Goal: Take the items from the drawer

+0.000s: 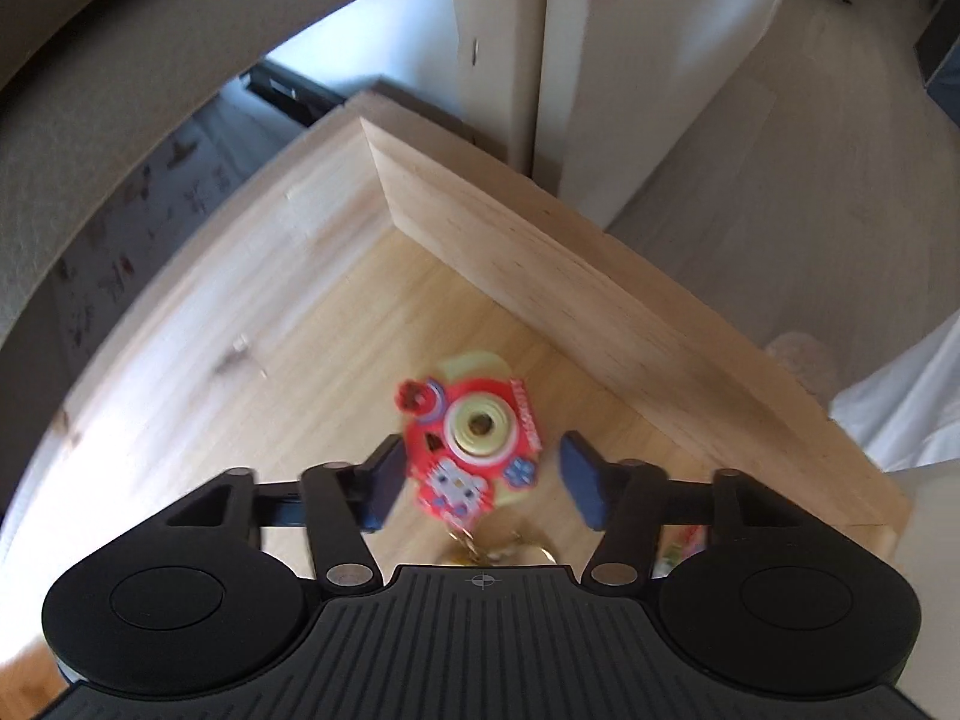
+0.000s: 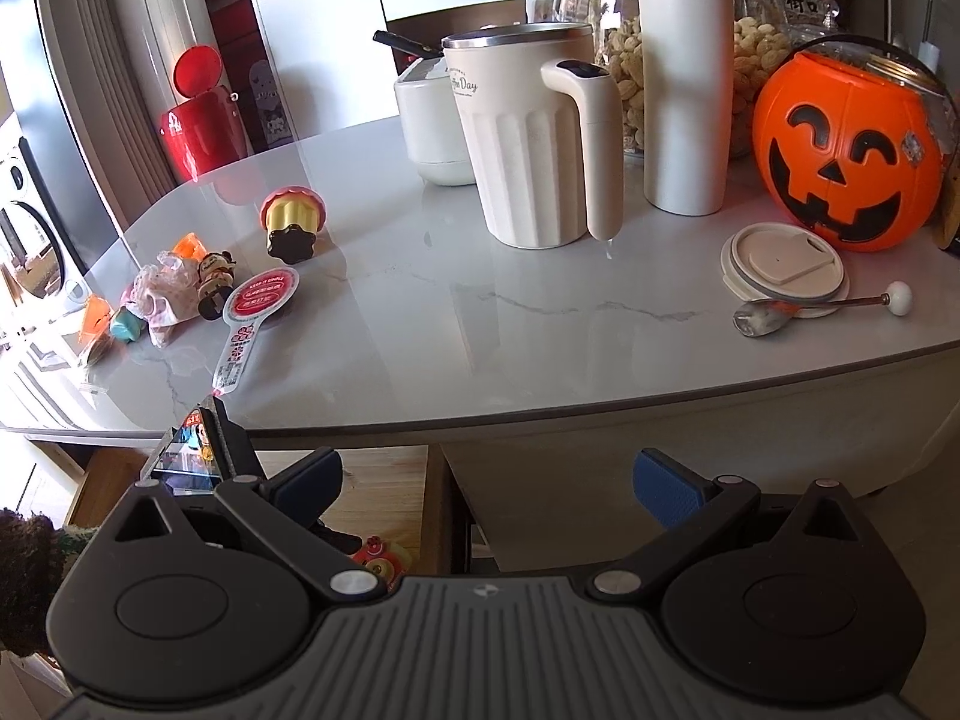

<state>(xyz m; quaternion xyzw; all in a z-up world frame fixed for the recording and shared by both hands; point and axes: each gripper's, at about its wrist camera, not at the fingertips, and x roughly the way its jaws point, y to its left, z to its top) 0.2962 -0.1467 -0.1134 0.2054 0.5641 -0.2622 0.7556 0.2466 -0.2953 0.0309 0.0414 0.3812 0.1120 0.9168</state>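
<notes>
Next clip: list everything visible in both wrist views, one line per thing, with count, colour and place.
drawer: one, pale wood, open below the countertop
keychain: one, red, on the drawer floor between the left gripper's fingers
countertop: one, grey marble
toys: several, mixed colours, countertop left
mug: one, cream, countertop centre
flask: one, white, right of the mug
pumpkin bucket: one, orange, countertop right
lid: one, white, before the bucket
spoon: one, metal, beside the lid
bin: one, red, countertop rear left
left gripper: open
right gripper: open, empty
</notes>
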